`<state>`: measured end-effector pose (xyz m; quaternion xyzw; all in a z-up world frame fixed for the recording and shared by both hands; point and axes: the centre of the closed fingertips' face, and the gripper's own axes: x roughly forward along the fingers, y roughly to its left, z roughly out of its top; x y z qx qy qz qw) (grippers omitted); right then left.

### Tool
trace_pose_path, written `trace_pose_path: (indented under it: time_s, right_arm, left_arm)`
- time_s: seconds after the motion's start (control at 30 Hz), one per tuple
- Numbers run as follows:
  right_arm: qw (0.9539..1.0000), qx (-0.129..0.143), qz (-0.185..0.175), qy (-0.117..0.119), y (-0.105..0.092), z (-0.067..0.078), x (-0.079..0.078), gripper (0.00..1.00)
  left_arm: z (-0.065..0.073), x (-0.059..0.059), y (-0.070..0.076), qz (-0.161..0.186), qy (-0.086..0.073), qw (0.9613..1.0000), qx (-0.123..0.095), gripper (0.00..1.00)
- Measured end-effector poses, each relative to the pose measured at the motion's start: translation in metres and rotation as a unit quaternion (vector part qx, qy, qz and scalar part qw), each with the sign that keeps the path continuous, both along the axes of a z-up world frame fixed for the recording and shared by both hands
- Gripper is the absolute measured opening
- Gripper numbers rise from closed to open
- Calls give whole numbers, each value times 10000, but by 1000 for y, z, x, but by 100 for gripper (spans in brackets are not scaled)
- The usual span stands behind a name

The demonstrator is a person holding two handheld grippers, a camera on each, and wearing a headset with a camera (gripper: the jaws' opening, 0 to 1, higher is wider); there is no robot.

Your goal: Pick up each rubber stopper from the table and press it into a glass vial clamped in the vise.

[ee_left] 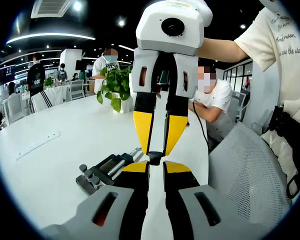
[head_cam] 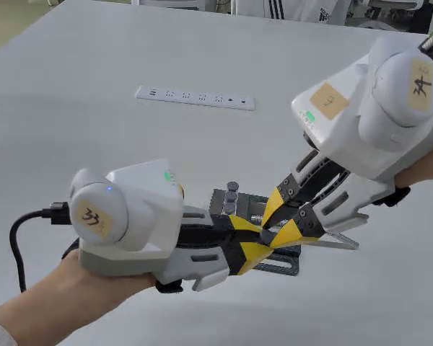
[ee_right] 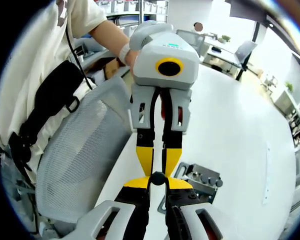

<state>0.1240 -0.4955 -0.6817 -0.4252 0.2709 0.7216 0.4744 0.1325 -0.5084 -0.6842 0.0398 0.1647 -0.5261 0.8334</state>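
1. The rubber stopper, small and dark, was seen where the tips of the left gripper and the right gripper met nose to nose. Both pairs of jaws were drawn narrow. Which pair actually bore the stopper could not be told.
2. In the head view, the vise was found at about 10 o'clock from that meeting point, just beside the tips. A short row of dark-topped vials was held in it.
3. The vise was set on a pale grey table. A white power strip was laid well beyond the vise at 12 o'clock. A black cable was trailed from the left gripper's rear at 9 o'clock.
4. In the left gripper view, an open office was shown, with a potted plant at 11 o'clock and seated people behind it.
5. A grey mesh chair was placed against the table's near edge at 4 o'clock in that view. A broad stretch of bare tabletop was seen from 9 to 12 o'clock of the vise.
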Motion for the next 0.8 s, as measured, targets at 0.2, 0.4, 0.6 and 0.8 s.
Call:
trace_pose_path:
  time_s: [0.2,0.4,0.6,0.8]
  right_arm:
    - [9998,-133,18,-141,-1,-6,11,6]
    - [9993,-270,77,-253,1,-16,17,6]
    - [9989,-354,142,-261,10,-25,26,6]
    - [9979,-467,220,-393,18,-34,39,5]
  left_arm:
    - [-12,0,11,185,53,9997,161,22]
    - [-23,1,24,381,114,9988,302,35]
    - [-37,5,39,652,271,9964,469,53]
    - [-52,10,58,891,390,9933,629,68]
